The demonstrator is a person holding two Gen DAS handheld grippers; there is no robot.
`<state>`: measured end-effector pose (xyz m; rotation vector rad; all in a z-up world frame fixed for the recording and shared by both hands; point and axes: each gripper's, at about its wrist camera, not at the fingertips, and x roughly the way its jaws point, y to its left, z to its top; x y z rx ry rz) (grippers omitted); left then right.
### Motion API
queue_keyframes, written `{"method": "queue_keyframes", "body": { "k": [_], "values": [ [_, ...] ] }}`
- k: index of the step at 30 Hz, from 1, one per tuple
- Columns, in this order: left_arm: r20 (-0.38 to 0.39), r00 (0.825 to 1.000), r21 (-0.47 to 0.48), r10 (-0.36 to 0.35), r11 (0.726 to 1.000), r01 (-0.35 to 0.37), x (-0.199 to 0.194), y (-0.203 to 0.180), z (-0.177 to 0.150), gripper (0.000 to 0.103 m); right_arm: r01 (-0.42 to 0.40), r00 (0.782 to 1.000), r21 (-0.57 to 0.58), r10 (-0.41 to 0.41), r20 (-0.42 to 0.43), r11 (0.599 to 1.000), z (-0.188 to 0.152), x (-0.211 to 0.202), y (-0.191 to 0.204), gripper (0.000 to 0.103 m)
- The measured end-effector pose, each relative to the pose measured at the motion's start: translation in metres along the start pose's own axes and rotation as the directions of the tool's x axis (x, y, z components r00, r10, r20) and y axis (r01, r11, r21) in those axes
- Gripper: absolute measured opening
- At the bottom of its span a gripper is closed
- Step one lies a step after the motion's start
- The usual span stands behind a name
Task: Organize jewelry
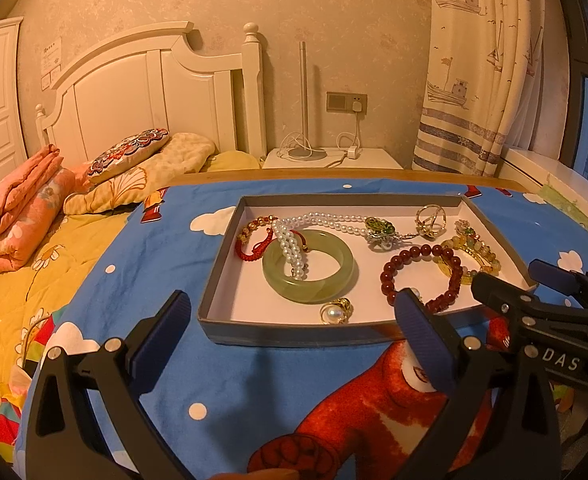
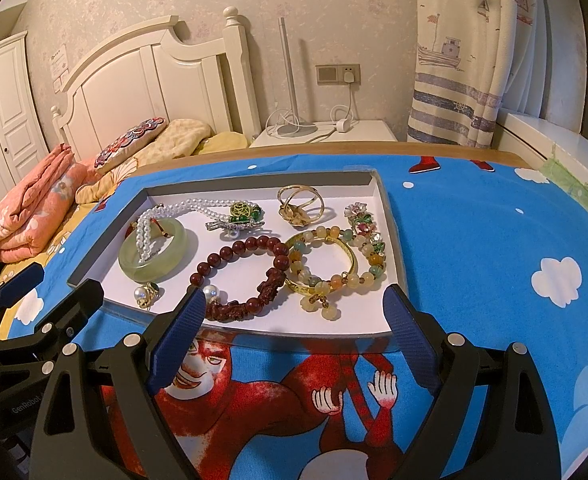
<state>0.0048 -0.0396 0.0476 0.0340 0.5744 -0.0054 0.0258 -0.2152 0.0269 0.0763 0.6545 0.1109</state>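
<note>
hovering both tools at the near edge of the tray (image 2: pixel 378 184), i see every piece of jewelry lying inside it on the cloth-covered bench (image 2: pixel 494 240). this fits either a jumble waiting to be sorted or a gathering just completed; i cannot tell which. my left hand-held gripper (image 1: pixel 294 332) is spread wide and holds nothing, short of the tray's near wall; my right hand-held gripper (image 2: pixel 294 320) is equally wide and empty, at the same wall's other end. inside the tray, the jade bangle (image 2: pixel 153 254) sits at the left with the pearl necklace (image 2: pixel 181 206) draped over it, so lifting either would drag the other. the red bead bracelet (image 2: pixel 241 276) lies mid-tray, touching the gold bangle (image 2: pixel 326 264) and the yellow bead bracelet (image 2: pixel 334 280) at the right. the gold ring (image 2: pixel 298 200) rests near the far wall. the pearl earrings (image 2: pixel 145 292) lie by the near wall. any pick here wants a narrow, single-strand pinch, taken slowly.
</note>
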Motion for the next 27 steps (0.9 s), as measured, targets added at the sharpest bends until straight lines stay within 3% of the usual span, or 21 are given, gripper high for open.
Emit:
{"method": "queue_keyframes", "body": {
  "k": [10,13,20,23,25,27],
  "values": [
    [0.0,1.0,0.005,-0.008,1.0,0.008,0.0,0.0,-0.001,0.101,-0.001,1.0,0.002,0.001,-0.001,1.0,-0.001,0.001,0.0,0.086],
    [-0.024,0.999,-0.001,-0.038,0.999,0.038,0.005,-0.002,-0.002,0.101,-0.001,1.0,0.002,0.001,-0.002,1.0,0.0,0.001,0.0,0.086],
    [-0.076,0.995,-0.125,-0.064,0.991,0.054,0.013,0.021,-0.004,0.101,-0.006,1.0,0.005,0.006,-0.008,1.0,0.0,0.001,-0.001,0.086],
    [-0.223,0.974,-0.129,-0.036,0.992,0.007,0.019,0.026,-0.007,0.101,-0.016,0.999,-0.002,0.016,-0.051,1.0,-0.006,-0.005,0.001,0.086],
    [-0.327,0.945,-0.063,0.014,0.997,-0.036,0.024,0.024,-0.013,0.101,-0.026,0.993,-0.02,0.024,-0.117,0.999,-0.015,-0.01,0.006,0.086],
    [-0.371,0.929,-0.012,0.024,0.999,-0.03,0.021,0.024,-0.024,0.101,-0.051,0.98,-0.013,0.048,-0.193,0.999,-0.029,-0.014,0.008,0.086]
  ]
}}
